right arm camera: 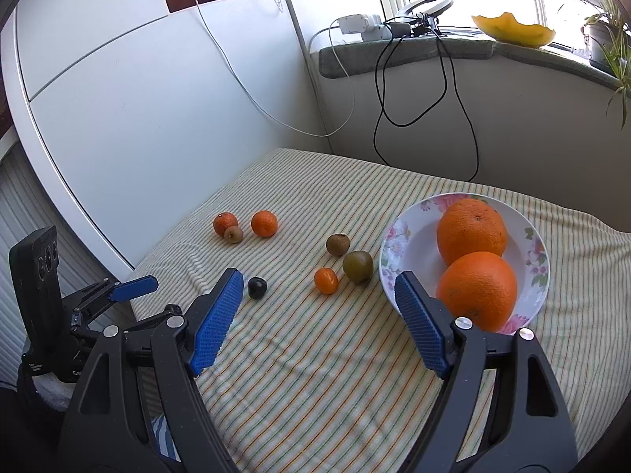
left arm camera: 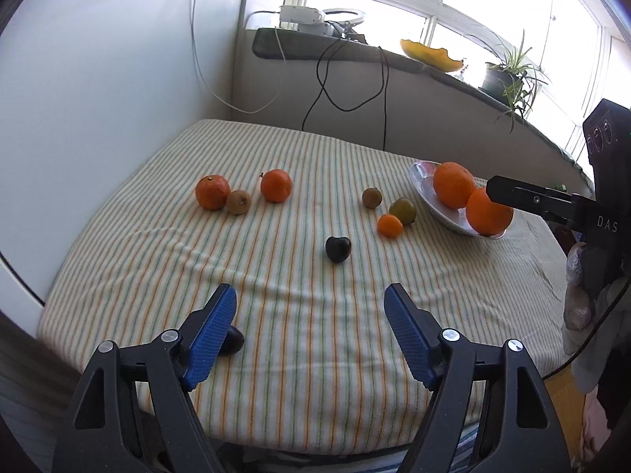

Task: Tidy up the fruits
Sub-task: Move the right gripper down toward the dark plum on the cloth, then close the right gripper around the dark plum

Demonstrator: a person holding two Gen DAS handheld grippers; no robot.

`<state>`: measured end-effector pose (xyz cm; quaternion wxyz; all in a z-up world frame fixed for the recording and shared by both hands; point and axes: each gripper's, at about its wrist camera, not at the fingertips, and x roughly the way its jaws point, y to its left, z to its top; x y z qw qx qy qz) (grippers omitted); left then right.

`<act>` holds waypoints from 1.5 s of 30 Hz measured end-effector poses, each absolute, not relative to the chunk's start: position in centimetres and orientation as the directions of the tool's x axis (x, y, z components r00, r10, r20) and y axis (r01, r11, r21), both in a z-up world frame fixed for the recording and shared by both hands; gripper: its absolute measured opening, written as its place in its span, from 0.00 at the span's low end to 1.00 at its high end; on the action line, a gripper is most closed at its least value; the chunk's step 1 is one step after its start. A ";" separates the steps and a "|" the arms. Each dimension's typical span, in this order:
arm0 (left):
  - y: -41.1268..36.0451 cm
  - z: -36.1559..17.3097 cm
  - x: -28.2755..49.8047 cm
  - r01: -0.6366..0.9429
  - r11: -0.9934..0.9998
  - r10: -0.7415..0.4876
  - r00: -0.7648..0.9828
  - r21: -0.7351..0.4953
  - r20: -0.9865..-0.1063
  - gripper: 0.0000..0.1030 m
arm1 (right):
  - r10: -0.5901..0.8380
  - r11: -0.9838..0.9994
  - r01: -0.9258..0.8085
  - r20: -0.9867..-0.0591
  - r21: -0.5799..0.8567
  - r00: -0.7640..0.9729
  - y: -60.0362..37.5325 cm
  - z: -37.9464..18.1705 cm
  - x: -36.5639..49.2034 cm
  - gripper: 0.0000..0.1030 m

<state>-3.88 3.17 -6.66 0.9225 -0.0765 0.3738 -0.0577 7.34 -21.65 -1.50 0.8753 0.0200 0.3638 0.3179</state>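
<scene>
From the left wrist view, the left gripper (left arm camera: 309, 321) hangs low over the near part of the striped tablecloth (left arm camera: 295, 374), its blue pads spread wide with nothing between them. A dark fruit (left arm camera: 233, 342) lies partly hidden behind the left pad, near the cloth's front edge; what it is cannot be told from here. Ahead is a bare stretch of cloth up to a dark plum (left arm camera: 338, 249). Beyond it sit a small tangerine (left arm camera: 390, 225) touching a greenish fruit (left arm camera: 402, 210), and a kiwi (left arm camera: 372, 197) just behind. To the far left, well apart, an orange (left arm camera: 212, 192) touches a second kiwi (left arm camera: 238, 202), with another orange (left arm camera: 276, 185) beside them. At the right edge a plate (left arm camera: 424, 185) carries two big oranges (left arm camera: 453, 184); the right gripper (left arm camera: 512, 193) reaches in beside the nearer one.

From the right wrist view, the right gripper (right arm camera: 319, 325) is likewise spread apart and holds nothing, over open cloth (right arm camera: 315, 374). Its right pad overlaps the flowered plate's (right arm camera: 398, 236) near rim. The two large oranges (right arm camera: 476, 289) touch each other in the plate. Left of the plate lie the greenish fruit (right arm camera: 357, 266), kiwi (right arm camera: 338, 244) and tangerine (right arm camera: 326, 280); the plum (right arm camera: 257, 287) sits just past the left pad. The left gripper (right arm camera: 132, 287) hovers at the cloth's left edge.
</scene>
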 end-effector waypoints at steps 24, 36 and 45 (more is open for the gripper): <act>7.6 -11.0 -3.8 -0.039 0.970 -0.155 0.664 -0.241 -0.731 0.47 | 0.549 0.722 -0.668 -0.738 0.181 0.393 -11.3 -6.7 8.4 0.45; 7.2 -11.6 -3.3 -0.030 0.977 -0.140 0.664 -0.213 -0.734 0.39 | 0.522 0.726 -0.664 -0.771 0.178 0.365 -9.3 -8.7 9.7 0.42; 7.3 -11.8 -3.3 -0.026 0.985 -0.111 0.669 -0.173 -0.735 0.28 | 0.494 0.723 -0.673 -0.796 0.154 0.348 -7.6 -10.3 10.2 0.35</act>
